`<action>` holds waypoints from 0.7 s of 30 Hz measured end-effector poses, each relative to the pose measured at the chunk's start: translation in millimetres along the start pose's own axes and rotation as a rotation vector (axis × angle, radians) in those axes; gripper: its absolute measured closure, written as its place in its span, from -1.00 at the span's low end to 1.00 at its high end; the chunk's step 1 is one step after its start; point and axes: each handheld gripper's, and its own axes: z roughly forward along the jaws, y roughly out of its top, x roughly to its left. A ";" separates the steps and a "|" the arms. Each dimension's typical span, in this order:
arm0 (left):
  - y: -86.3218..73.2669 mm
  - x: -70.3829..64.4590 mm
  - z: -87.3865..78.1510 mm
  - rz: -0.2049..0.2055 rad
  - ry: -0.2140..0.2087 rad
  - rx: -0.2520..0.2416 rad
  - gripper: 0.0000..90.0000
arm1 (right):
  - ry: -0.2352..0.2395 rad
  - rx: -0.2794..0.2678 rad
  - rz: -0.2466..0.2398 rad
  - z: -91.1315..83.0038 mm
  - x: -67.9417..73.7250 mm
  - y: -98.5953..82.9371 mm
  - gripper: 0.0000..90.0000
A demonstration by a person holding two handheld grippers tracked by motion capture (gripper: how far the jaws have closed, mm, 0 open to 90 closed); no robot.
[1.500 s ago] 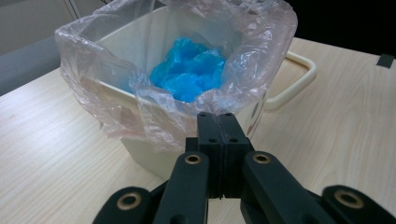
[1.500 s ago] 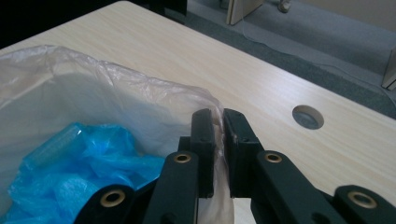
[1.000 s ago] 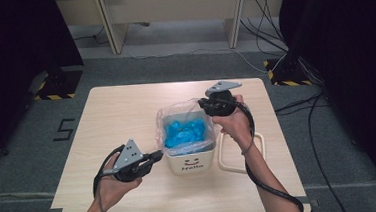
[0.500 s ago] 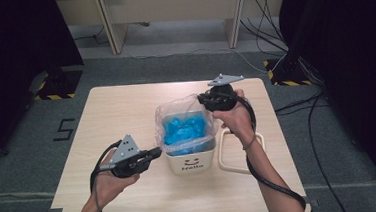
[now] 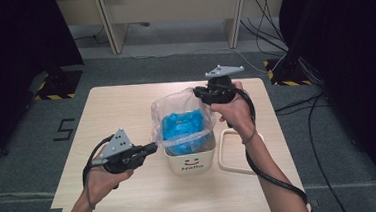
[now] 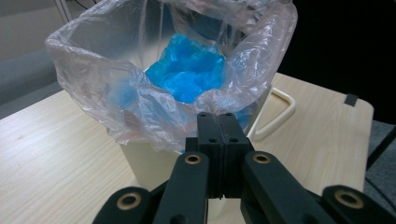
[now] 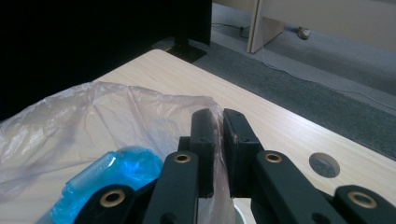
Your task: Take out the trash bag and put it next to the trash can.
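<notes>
Left gripper (image 5: pixel 149 149) sits low over the near-left part of the table (image 5: pixel 125 100) in the high view, its jaws pointing at the near-left edge of the clear plastic bag (image 5: pixel 181 104). Right gripper (image 5: pixel 198 92) is up at the bag's far-right corner, held above the table's far half. The bag lines a small white bin (image 5: pixel 192 161) near the middle of the table, crumpled blue stuff (image 5: pixel 185 128) inside it. A cream handled lid (image 5: pixel 239 152) lies flat just right of the bin, toward the right edge.

Over to the left gripper view: left gripper (image 6: pixel 218 122), jaws pressed flat together right at the hem of the bag (image 6: pixel 140 98). Whether a fold of film is caught between them is hard to make out here; it looks likely, no more. Blue stuff (image 6: pixel 187 70) sits deep in the bag, the bin (image 6: pixel 144 163) below, the lid (image 6: pixel 280 109) beyond on the table (image 6: pixel 51 154).

Right gripper view now: right gripper (image 7: pixel 218 120), jaws nearly together with a thin sheet of the bag (image 7: pixel 116 116) running down between them, clamped. Blue stuff (image 7: pixel 116 175) shows through the film at lower left, with the far edge of the table (image 7: pixel 280 126) and a round cable hole (image 7: pixel 324 164) beyond.
</notes>
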 end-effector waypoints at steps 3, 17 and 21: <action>3.9 2.4 -5.8 0.004 0.009 -0.005 0.98 | 0.010 -0.002 -0.002 -0.2 2.1 7.5 0.85; 13.0 20.4 -35.3 -0.031 0.020 -0.037 0.98 | 0.062 0.008 -0.063 9.6 29.8 49.7 0.85; 16.5 24.1 -44.4 -0.029 0.034 -0.048 0.98 | 0.079 0.001 -0.070 11.6 36.3 62.3 0.85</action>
